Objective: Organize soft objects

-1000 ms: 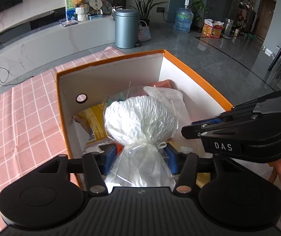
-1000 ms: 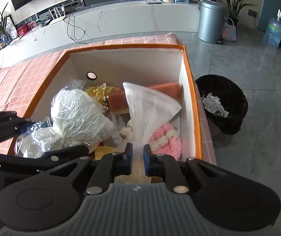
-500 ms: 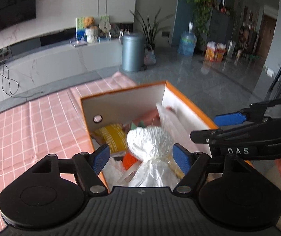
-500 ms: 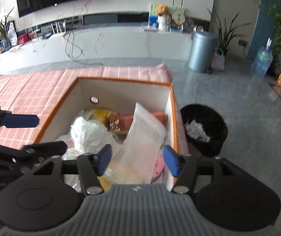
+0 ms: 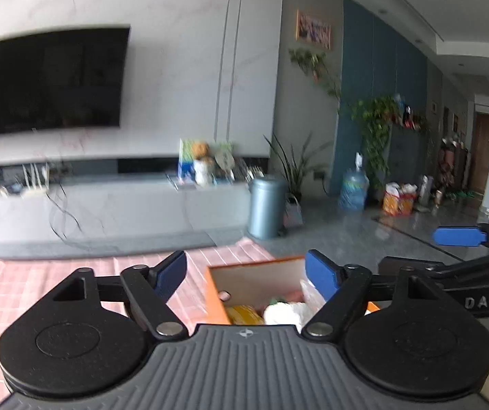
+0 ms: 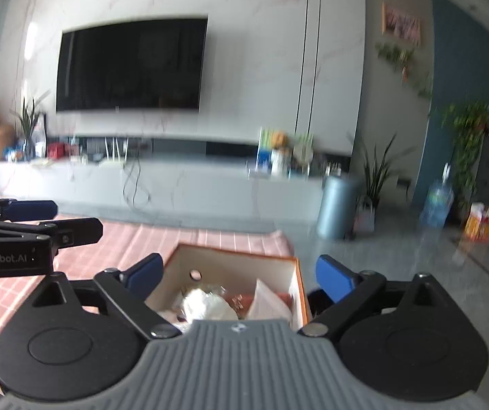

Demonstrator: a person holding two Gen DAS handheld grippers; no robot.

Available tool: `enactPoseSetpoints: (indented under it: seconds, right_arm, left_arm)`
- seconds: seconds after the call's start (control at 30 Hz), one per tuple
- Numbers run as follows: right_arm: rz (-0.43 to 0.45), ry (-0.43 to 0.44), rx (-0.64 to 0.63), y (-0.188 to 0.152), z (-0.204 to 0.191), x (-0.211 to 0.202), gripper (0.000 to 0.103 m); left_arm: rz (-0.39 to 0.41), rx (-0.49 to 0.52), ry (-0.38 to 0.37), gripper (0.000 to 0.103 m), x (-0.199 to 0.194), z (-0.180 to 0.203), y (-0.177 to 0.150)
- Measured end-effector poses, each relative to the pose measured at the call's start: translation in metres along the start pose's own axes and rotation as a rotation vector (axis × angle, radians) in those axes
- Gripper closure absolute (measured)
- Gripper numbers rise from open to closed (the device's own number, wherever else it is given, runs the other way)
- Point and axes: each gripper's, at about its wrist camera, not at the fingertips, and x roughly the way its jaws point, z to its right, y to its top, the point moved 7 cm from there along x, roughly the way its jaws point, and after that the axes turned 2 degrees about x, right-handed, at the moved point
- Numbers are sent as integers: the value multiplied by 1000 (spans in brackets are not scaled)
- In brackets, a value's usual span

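Your left hand-held gripper [image 5: 246,275] was empty, its blue pads spreading wider with nothing between them, and your right hand-held gripper [image 6: 239,273] was the same: jaws opening, nothing in them. Both pointed only slightly downward, out across the room rather than into the box.

The open orange-rimmed cardboard box with white inner walls [image 6: 237,263] lay below and just ahead of both grippers, at the bottom edge of each view. Inside it sat the white crinkled bundle in clear plastic [image 6: 207,304], on the left-hand side, nearer your left gripper, and the flat clear mesh-patterned bag [image 6: 268,302], leaning upright towards the right-hand wall, nearer your right gripper. A yellow packet [image 5: 244,314] lay beside the bundle.

The box rested on the counter covered with pink checked cloth [image 6: 135,239], which spread away to the left. To reach anything in the box again, I judge you would have had to tip either gripper back down. Nothing stood between the grippers and the box; your two grippers were side by side, close enough to crowd each other.
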Motion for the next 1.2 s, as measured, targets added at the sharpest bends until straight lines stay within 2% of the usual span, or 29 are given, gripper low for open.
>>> enactPoseSetpoints:
  seconds: [0.07, 0.17, 0.3, 0.33, 0.5, 0.67, 0.77, 0.87, 0.97, 1.2]
  right_arm:
    - [34, -5, 9, -7, -9, -12, 7]
    - [66, 5, 38, -19, -20, -24, 5]
    - [106, -12, 25, -33, -37, -38, 3]
    - [108, -19, 28, -36, -40, -40, 3]
    - [88, -33, 71, -54, -50, -45, 3]
    - [34, -58, 77, -75, -56, -36, 3]
    - [20, -76, 89, -88, -58, -33, 3]
    - [15, -76, 85, -99, -61, -30, 3]
    - [-6, -67, 67, -112, -66, -24, 3]
    - [-80, -54, 10, -131, -79, -12, 3]
  left_arm:
    - [30, 65, 41, 6, -12, 1, -4]
    - [44, 162, 165, 6, -23, 0, -14]
    - [84, 180, 284, 5, -38, 1, -27]
    - [88, 172, 286, 0, -39, 1, -30]
    - [44, 98, 232, 0, -37, -2, -50]
    - [-9, 1, 216, 0, -46, -16, -75]
    - [3, 41, 260, 0, -49, -18, -88]
    - [-41, 75, 322, 0, -48, -19, -103]
    - [-82, 31, 288, 0, -45, -21, -115]
    - [-153, -26, 319, 0, -46, -34, -133]
